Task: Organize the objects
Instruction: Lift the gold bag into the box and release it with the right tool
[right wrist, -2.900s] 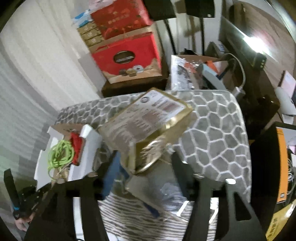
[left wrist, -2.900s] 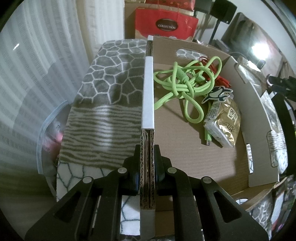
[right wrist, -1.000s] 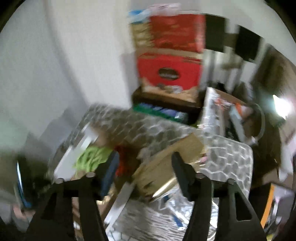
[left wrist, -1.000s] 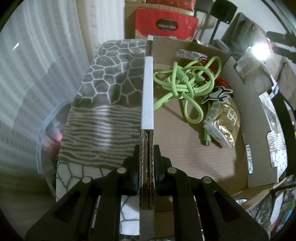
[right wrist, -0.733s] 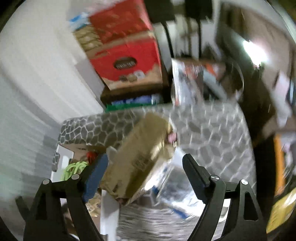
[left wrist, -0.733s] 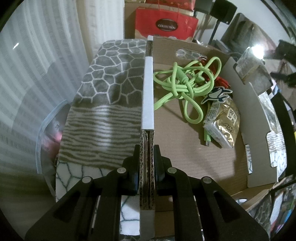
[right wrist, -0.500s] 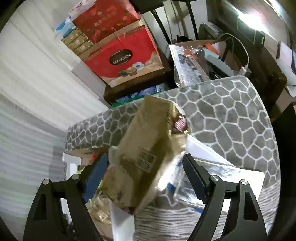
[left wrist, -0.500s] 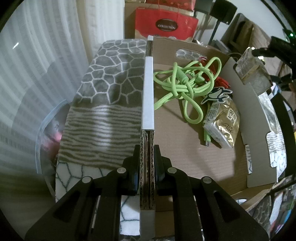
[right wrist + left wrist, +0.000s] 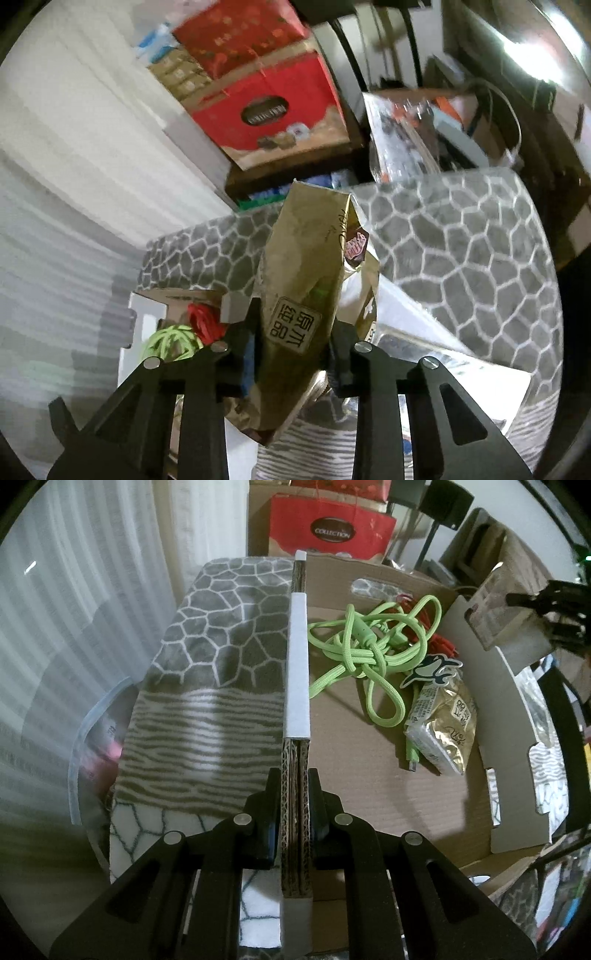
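Note:
My left gripper [image 9: 294,805] is shut on the near side wall of an open cardboard box [image 9: 369,760]. Inside the box lie a tangled green cord [image 9: 369,653], a red cord [image 9: 439,642] and a small gold foil packet [image 9: 443,731]. My right gripper [image 9: 293,347] is shut on a large gold foil bag [image 9: 306,295] and holds it in the air above the box's right wall; bag and gripper also show at the far right of the left wrist view [image 9: 506,609]. The box [image 9: 147,317] sits lower left in the right wrist view.
The box stands on a grey blanket [image 9: 221,657] with a honeycomb pattern. A clear plastic sleeve [image 9: 443,362] lies on the blanket right of the box. Red gift bags [image 9: 328,528] stand behind. A white curtain [image 9: 74,590] hangs at the left.
My right gripper has carried the gold bag from over the blanket toward the box's right wall and turned it upright. The left gripper has not moved.

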Demonstrator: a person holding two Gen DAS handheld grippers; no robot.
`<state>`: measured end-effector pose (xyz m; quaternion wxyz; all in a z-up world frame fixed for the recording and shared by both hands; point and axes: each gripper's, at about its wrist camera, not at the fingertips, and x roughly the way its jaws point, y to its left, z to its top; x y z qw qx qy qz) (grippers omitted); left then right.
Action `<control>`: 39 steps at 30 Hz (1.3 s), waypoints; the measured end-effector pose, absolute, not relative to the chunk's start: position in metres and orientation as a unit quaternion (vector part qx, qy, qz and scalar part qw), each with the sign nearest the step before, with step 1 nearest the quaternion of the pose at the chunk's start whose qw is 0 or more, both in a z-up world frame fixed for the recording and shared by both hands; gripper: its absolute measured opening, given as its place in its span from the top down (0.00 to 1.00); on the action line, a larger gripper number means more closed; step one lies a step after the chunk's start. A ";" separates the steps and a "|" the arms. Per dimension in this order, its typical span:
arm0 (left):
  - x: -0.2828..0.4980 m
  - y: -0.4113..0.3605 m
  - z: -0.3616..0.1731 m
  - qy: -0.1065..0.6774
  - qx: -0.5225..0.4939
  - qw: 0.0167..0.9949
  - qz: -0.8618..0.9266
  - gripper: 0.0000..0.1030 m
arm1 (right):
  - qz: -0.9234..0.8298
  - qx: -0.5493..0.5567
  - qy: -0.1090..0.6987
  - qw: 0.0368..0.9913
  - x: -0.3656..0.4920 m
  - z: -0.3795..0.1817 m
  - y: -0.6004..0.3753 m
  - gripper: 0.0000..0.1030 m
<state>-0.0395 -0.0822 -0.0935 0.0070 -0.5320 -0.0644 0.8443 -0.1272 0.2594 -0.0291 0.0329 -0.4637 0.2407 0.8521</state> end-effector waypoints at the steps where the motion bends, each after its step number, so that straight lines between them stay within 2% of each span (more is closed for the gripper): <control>1: -0.040 -0.082 -0.093 -0.065 -0.532 0.007 0.844 0.90 | 0.859 -0.457 0.228 0.030 -0.125 -0.023 0.258 0.72; 8: -0.039 -0.084 -0.089 -0.071 -0.531 0.009 0.844 0.90 | 0.902 -0.421 0.085 -0.050 -0.095 0.036 0.201 0.72; 13: -0.039 -0.084 -0.086 -0.071 -0.529 0.010 0.846 0.90 | 0.892 -0.427 -0.008 -0.147 -0.076 0.048 0.141 0.72; 18: -0.036 -0.086 -0.080 -0.078 -0.525 0.012 0.848 0.90 | 0.852 -0.466 -0.069 -0.227 -0.067 0.029 0.092 0.72; 31: -0.033 -0.106 -0.068 -0.120 -0.523 0.037 0.843 0.84 | 0.739 -0.513 -0.267 -0.345 -0.042 -0.023 0.024 0.73; 39: -0.031 -0.108 -0.070 -0.128 -0.524 0.038 0.841 0.83 | 0.690 -0.490 -0.435 -0.308 -0.021 -0.058 -0.011 0.73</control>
